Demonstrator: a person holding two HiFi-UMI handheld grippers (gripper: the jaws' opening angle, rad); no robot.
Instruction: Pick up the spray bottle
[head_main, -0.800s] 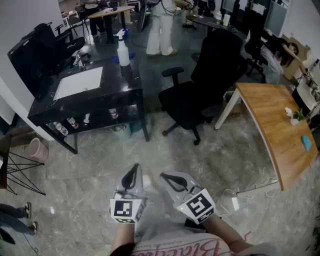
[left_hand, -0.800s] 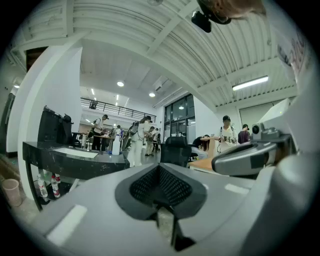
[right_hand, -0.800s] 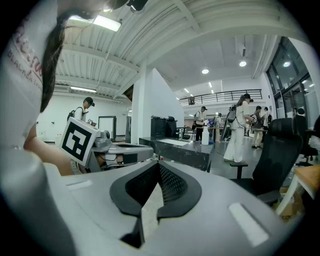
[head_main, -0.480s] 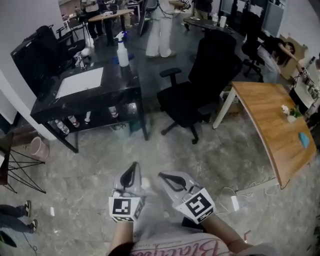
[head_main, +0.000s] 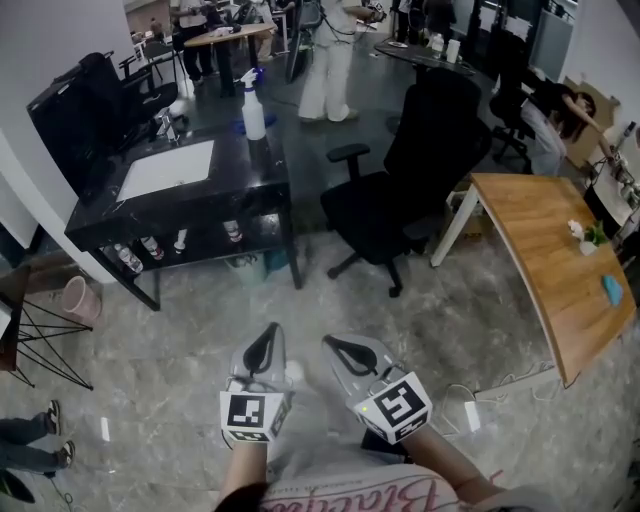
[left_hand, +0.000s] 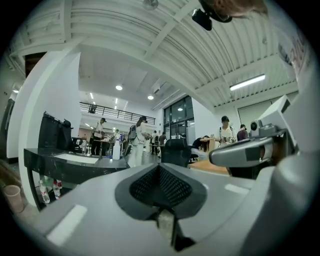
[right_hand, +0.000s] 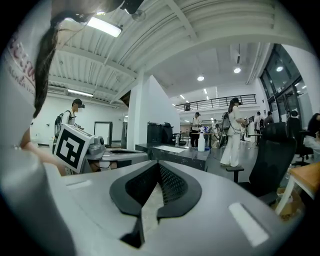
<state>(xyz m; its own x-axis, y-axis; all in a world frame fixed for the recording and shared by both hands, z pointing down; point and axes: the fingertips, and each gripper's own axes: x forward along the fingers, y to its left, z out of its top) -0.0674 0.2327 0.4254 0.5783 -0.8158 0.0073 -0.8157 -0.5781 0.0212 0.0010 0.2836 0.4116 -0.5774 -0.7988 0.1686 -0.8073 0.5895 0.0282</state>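
The spray bottle (head_main: 253, 108), white with a blue trigger head, stands upright on the far right corner of a black table (head_main: 200, 200), far ahead of me. It shows small in the left gripper view (left_hand: 116, 150) and in the right gripper view (right_hand: 201, 142). My left gripper (head_main: 266, 340) and right gripper (head_main: 338, 347) are held side by side low in the head view, over the grey floor, well short of the table. Both point forward with jaws shut and nothing between them.
A white inset panel (head_main: 168, 168) lies in the table top, and small bottles (head_main: 150, 247) stand on its lower shelf. A black office chair (head_main: 405, 180) stands right of the table, a wooden desk (head_main: 555, 250) farther right. A person in white trousers (head_main: 325, 60) stands behind. A pink bucket (head_main: 75, 297) sits left.
The table, bottle and chair have slid slightly down and right in the head view. Both grippers keep their place and stay shut.
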